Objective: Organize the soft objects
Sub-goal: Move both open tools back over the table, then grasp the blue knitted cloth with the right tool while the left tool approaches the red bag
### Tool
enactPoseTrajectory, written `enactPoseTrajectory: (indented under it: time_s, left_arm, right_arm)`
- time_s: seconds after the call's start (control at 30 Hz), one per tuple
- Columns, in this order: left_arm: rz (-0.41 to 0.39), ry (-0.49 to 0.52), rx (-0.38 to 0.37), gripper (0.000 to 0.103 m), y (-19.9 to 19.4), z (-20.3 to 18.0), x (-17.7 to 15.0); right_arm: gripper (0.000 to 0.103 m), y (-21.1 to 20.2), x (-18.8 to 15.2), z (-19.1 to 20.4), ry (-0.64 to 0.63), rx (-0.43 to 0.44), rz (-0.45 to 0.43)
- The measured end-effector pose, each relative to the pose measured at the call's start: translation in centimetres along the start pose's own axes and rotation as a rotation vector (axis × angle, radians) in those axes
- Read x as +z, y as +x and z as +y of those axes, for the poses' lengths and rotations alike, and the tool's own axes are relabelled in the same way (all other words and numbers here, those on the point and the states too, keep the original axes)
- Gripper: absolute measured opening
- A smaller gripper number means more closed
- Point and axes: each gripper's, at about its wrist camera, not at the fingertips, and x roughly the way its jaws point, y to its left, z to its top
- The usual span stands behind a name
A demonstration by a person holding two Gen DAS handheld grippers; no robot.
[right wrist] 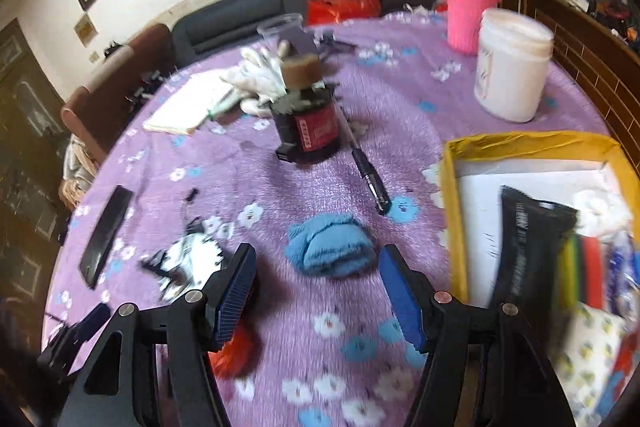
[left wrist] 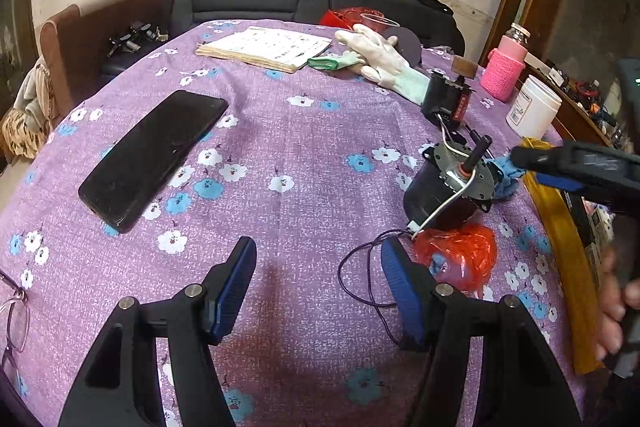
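We see the left tongs [left wrist: 318,285] standing about half open over the purple flowered cloth of the counter [left wrist: 280,131], with nothing between the blue pads; they touch nothing. Just beyond the right-hand pad lies a crumpled red plastic bag [left wrist: 460,255], and a thin dark wire [left wrist: 360,279] loops past that pad. Behind the bag sits a small electric motor [left wrist: 444,187] with its shaft pointing up and away.

The right tongs [right wrist: 318,285] are likewise about half open and empty, held above the counter. Ahead of them, between the lines of the two pads but clear of both, lies the blue cloth [right wrist: 332,245], folded into a soft lump. Its long axis runs roughly across the view, left to right, with the folded edges facing the left side. We also catch a corner of it in the left wrist view, behind the motor and under the right tongs' arm.

To the right of the cloth stands the yellow-rimmed box [right wrist: 456,219], already holding a black packet and other items we cannot tell apart in the blur. A black pen [right wrist: 368,175] lies between the cloth and a dark jar [right wrist: 310,131], slanting from upper left to lower right.

Far across the counter the white gloves [left wrist: 380,53] lie beside a notebook [left wrist: 264,47], fingers pointing up and left. A black phone [left wrist: 154,155] lies at the left, slanting.
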Motion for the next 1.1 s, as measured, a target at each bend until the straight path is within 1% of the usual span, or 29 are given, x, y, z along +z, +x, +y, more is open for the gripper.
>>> enactPoseTrajectory:
  time_s: [0.07,0.13,0.17,0.2,0.23,0.3,0.37,0.43,0.57,0.63,0.67,0.7,0.73,0.77,0.8,0.83,0.93,1.03,1.07,1.1]
  left_arm:
    - [0.005,-0.006,-0.001,0.064,0.0,0.1,0.0]
    - [0.005,-0.004,0.001,0.064,0.1,0.1,0.0]
    - [0.005,-0.004,0.002,0.064,0.0,0.1,0.0]
    - [0.004,-0.003,0.002,0.064,0.0,0.1,0.0]
    - [0.003,-0.005,0.004,0.064,0.0,0.1,0.0]
    - [0.002,-0.015,0.005,0.064,0.0,0.3,0.0]
    - [-0.002,-0.030,0.004,0.064,-0.1,0.6,0.1]
    - [-0.008,-0.043,0.009,0.064,-0.2,0.9,0.2]
    - [-0.014,-0.065,0.015,0.064,-0.4,1.5,0.3]
    - [-0.017,-0.080,0.019,0.064,-0.5,1.9,0.4]
    - [-0.017,-0.084,0.021,0.064,-0.5,2.0,0.4]
    - [-0.017,-0.089,0.021,0.064,-0.5,2.1,0.4]
    - [-0.017,-0.090,0.021,0.064,-0.4,2.1,0.4]
    - [-0.018,-0.090,0.023,0.064,-0.5,2.1,0.4]
    - [-0.022,-0.089,0.025,0.064,-0.5,2.1,0.4]
    - [-0.027,-0.090,0.025,0.064,-0.6,2.1,0.4]
    - [-0.039,-0.097,0.029,0.064,-0.8,2.3,0.4]
    - [-0.040,-0.110,0.021,0.064,-1.1,2.7,0.4]
    - [-0.040,-0.111,0.014,0.064,-1.2,2.8,0.3]
    - [-0.045,-0.109,0.004,0.064,-1.5,2.8,0.3]
  right_arm:
    - [0.068,1.4,0.3,0.2,-0.008,-0.022,0.013]
    - [0.066,3.0,0.5,0.3,-0.016,-0.091,0.031]
    - [0.063,3.5,0.5,0.1,-0.006,-0.086,0.042]
    - [0.053,4.1,0.4,0.0,-0.002,-0.054,0.056]
    - [0.046,4.4,0.3,-0.1,0.000,-0.044,0.064]
    - [0.041,4.0,0.0,-0.3,0.021,-0.027,0.048]
    - [0.040,3.1,-0.4,0.0,0.022,0.001,0.038]
    - [0.040,2.5,-1.2,0.5,0.022,0.041,0.051]
    - [0.040,1.9,-3.9,2.0,-0.004,0.066,0.084]
    - [0.039,1.1,-5.5,2.9,-0.035,0.089,0.087]
    - [0.034,0.4,-6.6,3.6,-0.058,0.157,0.106]
    - [0.025,0.0,-7.2,4.0,-0.064,0.218,0.129]
    - [0.024,-0.7,-8.2,4.5,-0.068,0.317,0.158]
    - [0.024,-1.1,-8.7,4.7,-0.074,0.369,0.163]
    - [0.024,-1.8,-9.0,4.8,-0.084,0.394,0.153]
    - [0.024,-2.3,-9.2,4.8,-0.092,0.375,0.131]
    - [0.024,-3.4,-8.5,3.8,-0.109,0.261,0.038]
    - [0.024,-3.8,-7.7,2.5,-0.060,0.265,-0.002]
    - [0.024,-3.9,-7.5,2.3,-0.061,0.253,-0.012]
    - [0.024,-3.9,-7.3,2.1,-0.067,0.223,-0.022]
